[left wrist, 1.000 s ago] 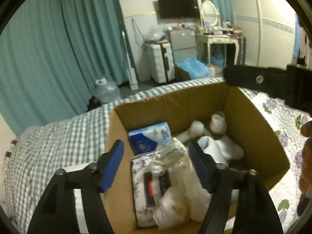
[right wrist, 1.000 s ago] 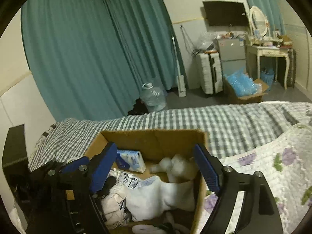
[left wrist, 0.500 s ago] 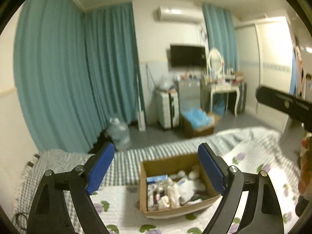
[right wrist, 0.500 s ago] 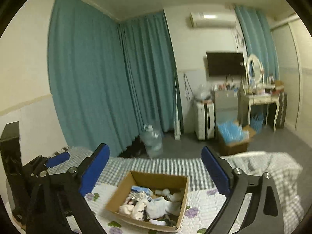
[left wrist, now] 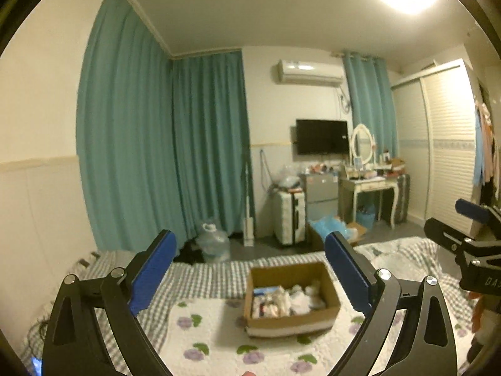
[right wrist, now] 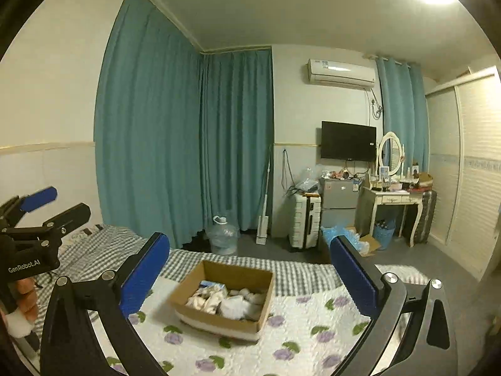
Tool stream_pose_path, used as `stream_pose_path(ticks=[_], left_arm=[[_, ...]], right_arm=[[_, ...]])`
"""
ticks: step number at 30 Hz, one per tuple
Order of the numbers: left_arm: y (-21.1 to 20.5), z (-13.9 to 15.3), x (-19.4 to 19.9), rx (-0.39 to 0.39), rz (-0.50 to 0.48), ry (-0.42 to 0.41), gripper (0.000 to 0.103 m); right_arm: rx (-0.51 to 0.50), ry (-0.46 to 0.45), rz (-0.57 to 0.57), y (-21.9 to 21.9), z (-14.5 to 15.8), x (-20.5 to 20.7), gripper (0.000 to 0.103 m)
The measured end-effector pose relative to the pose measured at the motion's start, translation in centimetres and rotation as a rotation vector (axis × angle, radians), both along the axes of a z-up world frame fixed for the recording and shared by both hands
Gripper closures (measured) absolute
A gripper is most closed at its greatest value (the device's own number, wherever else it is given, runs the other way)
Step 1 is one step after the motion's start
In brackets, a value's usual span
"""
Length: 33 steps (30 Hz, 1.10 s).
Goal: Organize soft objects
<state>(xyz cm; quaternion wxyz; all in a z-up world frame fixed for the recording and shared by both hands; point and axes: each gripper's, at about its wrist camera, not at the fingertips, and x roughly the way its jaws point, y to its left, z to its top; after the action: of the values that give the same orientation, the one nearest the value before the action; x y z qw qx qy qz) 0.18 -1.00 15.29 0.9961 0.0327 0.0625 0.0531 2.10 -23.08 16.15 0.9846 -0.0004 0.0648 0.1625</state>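
A cardboard box (left wrist: pixel 325 313) sits on the bed's white flowered quilt (left wrist: pixel 213 341), filled with white soft items (left wrist: pixel 300 297) and a blue tissue pack (left wrist: pixel 266 291). It also shows in the right wrist view (right wrist: pixel 184 308), with its soft items (right wrist: pixel 231 304). My left gripper (left wrist: pixel 249 275) is open and empty, held well back and above the box. My right gripper (right wrist: pixel 249 277) is open and empty, also far from the box. Each gripper shows at the edge of the other's view.
A grey checked blanket (right wrist: pixel 94 253) covers the bed's far side. Beyond the bed stand teal curtains (left wrist: pixel 188 156), a water jug (left wrist: pixel 214 246), a white suitcase (left wrist: pixel 289 217), a dressing table (left wrist: pixel 372 188) and a wardrobe (left wrist: pixel 444 144).
Both grippers have pulled far back and up from inside the box. The box now looks small on the bed. Both stay open and empty.
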Motion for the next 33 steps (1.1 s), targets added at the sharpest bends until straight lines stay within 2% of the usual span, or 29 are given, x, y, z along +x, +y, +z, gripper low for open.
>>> stream_pose_path(ticks=[7,13,17,20,33], left_arm=[[-0.3,-7.8,0.5,0.044,0.068,0.039,0.006],[-0.3,-13.7,1.8,0.019,0.099,0.116,0.006],[-0.3,-16.5,2.5,0.007,0.109,0.167,0.006],[-0.2,-17.5,2.3,-0.001,0.116,0.173,0.006],[0.3,-18.7,2.4,-0.020,0.102,0.218,0.006]], right_arm=[[-0.003,0.051,0.058,1.3,-7.2,0.8,0.000],[0.008,0.106,-0.020,1.8,-14.5,3.1,0.000],[0.021,0.205,-0.024,1.9,-18.8,5.8,0.000],[-0.021,0.211,-0.035,2.2,-19.8,6.4,0.000],[-0.031,0.195,-0.024,3.0,-19.9,6.1,0.000]])
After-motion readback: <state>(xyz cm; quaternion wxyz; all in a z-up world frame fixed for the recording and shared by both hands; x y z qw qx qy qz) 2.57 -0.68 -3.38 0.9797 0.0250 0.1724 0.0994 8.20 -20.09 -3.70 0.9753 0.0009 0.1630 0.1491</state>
